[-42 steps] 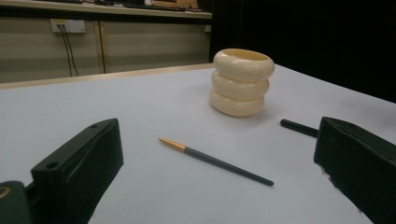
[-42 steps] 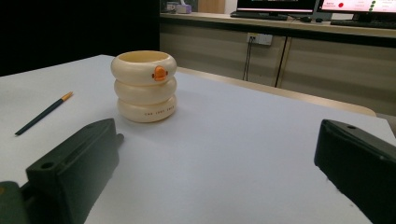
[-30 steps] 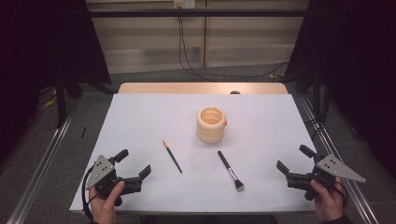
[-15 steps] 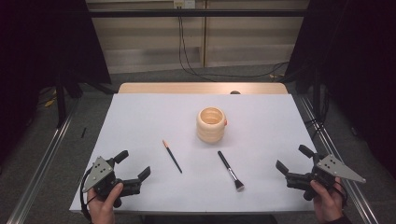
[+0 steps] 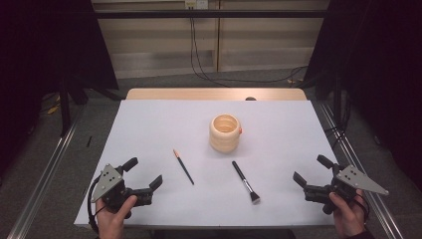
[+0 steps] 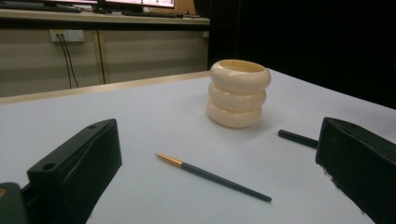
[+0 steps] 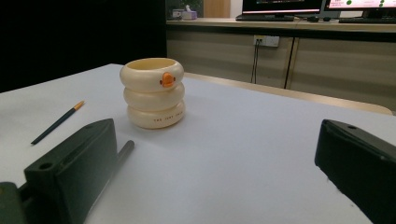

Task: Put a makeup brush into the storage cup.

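A cream ribbed cup (image 5: 225, 133) (image 6: 238, 93) (image 7: 153, 92) with a small orange mark stands upright at the table's middle. A thin dark pencil-like brush (image 5: 183, 167) (image 6: 212, 177) (image 7: 58, 122) with a gold tip lies to its front left. A black make-up brush (image 5: 245, 181) lies to its front right; its handle end (image 6: 297, 138) (image 7: 122, 152) shows near a jaw. My left gripper (image 5: 144, 175) (image 6: 219, 182) rests open at the front left, holding nothing. At the front right my right gripper (image 5: 312, 171) (image 7: 215, 177) stands open, also holding nothing.
A white sheet covers the table (image 5: 164, 124); a wooden strip (image 5: 214, 94) shows at its far edge. Metal rails (image 5: 45, 164) run along both sides on the floor. Cables (image 5: 199, 50) hang down the back wall.
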A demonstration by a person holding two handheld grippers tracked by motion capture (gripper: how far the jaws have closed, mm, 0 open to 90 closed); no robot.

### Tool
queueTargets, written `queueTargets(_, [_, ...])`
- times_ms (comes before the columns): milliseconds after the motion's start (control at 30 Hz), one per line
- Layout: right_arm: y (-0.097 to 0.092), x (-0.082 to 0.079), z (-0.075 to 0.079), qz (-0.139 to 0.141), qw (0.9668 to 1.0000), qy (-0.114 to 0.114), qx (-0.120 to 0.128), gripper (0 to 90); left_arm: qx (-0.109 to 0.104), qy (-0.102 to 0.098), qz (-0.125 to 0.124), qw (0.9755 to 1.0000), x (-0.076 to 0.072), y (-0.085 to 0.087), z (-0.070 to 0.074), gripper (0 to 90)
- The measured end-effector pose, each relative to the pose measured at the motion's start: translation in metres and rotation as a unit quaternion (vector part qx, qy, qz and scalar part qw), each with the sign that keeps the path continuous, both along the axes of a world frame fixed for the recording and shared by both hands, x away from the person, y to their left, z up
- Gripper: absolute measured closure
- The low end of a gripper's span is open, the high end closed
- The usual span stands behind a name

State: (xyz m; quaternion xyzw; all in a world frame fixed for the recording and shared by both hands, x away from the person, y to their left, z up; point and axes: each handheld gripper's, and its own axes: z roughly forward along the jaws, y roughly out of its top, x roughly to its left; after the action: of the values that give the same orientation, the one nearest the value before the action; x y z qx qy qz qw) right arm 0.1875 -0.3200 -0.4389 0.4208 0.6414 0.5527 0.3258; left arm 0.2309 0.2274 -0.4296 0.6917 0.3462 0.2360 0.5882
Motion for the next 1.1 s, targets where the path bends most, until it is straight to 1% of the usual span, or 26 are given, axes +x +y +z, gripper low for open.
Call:
queueTargets(33, [0.000,0.000,0.000,0.000,1.0000,-0.001,0.000,0.0,-0.002,0.003,-0.001,1.0000,0.001,-0.002,0.001,0.3])
queueTargets(67, [0.000,0.000,0.000,0.000,1.0000,-0.003,0.000,0.0,0.001,0.002,0.001,1.0000,0.002,-0.003,0.001,0.3])
queueTargets(100, [0.001,0.001,0.000,0.002,1.0000,-0.004,-0.001,0.0,0.006,0.004,0.009,0.9999,0.003,-0.004,0.002,0.5])
queueTargets(133, [0.000,0.000,0.000,0.004,1.0000,-0.002,-0.005,0.0,0.006,0.009,0.021,0.9997,0.004,-0.005,0.003,0.8])
queueTargets(167, [0.000,0.000,0.000,0.004,1.0000,-0.002,-0.005,0.0,-0.001,0.013,0.023,0.9996,0.006,-0.007,0.003,0.8])
queueTargets(200, [0.001,0.000,0.000,0.003,1.0000,-0.002,-0.004,0.0,0.000,0.014,0.019,0.9997,0.008,-0.007,0.004,1.0])
queueTargets(300, [0.001,0.000,0.000,0.001,1.0000,-0.002,-0.003,0.0,0.009,0.015,0.018,0.9997,0.012,-0.011,0.005,1.2])
queueTargets(333, [0.001,0.000,0.000,0.003,1.0000,-0.003,-0.004,0.0,0.006,0.019,0.017,0.9997,0.014,-0.012,0.005,1.4])
queueTargets(367, [0.001,0.000,0.000,-0.001,1.0000,-0.003,-0.004,0.0,0.006,0.020,0.015,0.9997,0.016,-0.013,0.005,1.5])
queueTargets(400, [0.000,0.000,0.000,0.002,1.0000,-0.003,-0.004,0.0,0.009,0.020,0.012,0.9997,0.017,-0.013,0.006,1.7])
queueTargets(433, [0.001,0.001,-0.001,0.001,1.0000,-0.004,-0.003,0.0,0.014,0.022,0.013,0.9996,0.018,-0.014,0.006,2.0])
queueTargets(467, [0.001,0.001,-0.001,0.001,1.0000,-0.004,-0.003,0.0,0.015,0.031,0.013,0.9993,0.019,-0.016,0.007,2.0])
queueTargets(500, [0.000,0.001,-0.001,0.001,1.0000,-0.002,-0.003,0.0,0.009,0.037,0.010,0.9992,0.020,-0.017,0.007,2.7])
queueTargets(533, [0.000,0.001,-0.001,0.001,1.0000,-0.002,-0.003,0.0,0.010,0.041,0.010,0.9991,0.021,-0.018,0.008,3.2])
queueTargets(567, [0.000,0.001,-0.001,0.000,1.0000,-0.002,-0.002,0.0,0.016,0.043,0.009,0.9989,0.022,-0.019,0.009,3.2])
queueTargets(600, [0.000,0.001,-0.001,0.001,1.0000,-0.001,-0.002,0.0,0.015,0.044,0.004,0.9989,0.023,-0.021,0.010,3.2])
queueTargets(667, [0.000,0.001,-0.001,0.000,1.0000,-0.001,-0.001,0.0,0.025,0.048,-0.008,0.9985,0.026,-0.024,0.011,3.2])
queueTargets(733, [0.000,0.000,-0.001,0.002,1.0000,0.002,-0.002,0.0,0.029,0.052,-0.017,0.9981,0.028,-0.027,0.012,3.3])
queueTargets(800, [0.000,0.001,-0.001,-0.001,1.0000,0.002,-0.003,0.0,0.031,0.056,-0.020,0.9977,0.031,-0.030,0.012,3.7])
queueTargets(833, [0.000,0.001,-0.001,-0.001,1.0000,0.002,-0.002,0.0,0.038,0.055,-0.022,0.9975,0.032,-0.031,0.013,3.8])
queueTargets(867, [0.000,0.000,-0.001,-0.002,1.0000,0.004,-0.003,0.0,0.038,0.052,-0.023,0.9976,0.033,-0.031,0.013,3.8])
queueTargets(900, [0.000,0.000,-0.001,-0.002,1.0000,0.004,-0.003,0.0,0.037,0.055,-0.025,0.9975,0.034,-0.032,0.013,3.9])
queueTargets(967, [-0.001,0.000,-0.001,-0.002,1.0000,0.004,-0.002,0.0,0.041,0.058,-0.026,0.9971,0.037,-0.032,0.015,4.3])
queueTargets(1000, [0.000,0.000,-0.001,-0.002,1.0000,0.004,-0.002,0.0,0.045,0.056,-0.025,0.9971,0.038,-0.032,0.016,4.3])
queueTargets(1033, [0.000,0.000,-0.001,-0.002,1.0000,0.005,-0.003,0.0,0.046,0.059,-0.022,0.9970,0.039,-0.032,0.017,4.3])
queueTargets(1100, [0.000,0.000,-0.001,-0.001,1.0000,0.002,-0.002,0.0,0.046,0.066,-0.024,0.9965,0.041,-0.032,0.018,4.3])
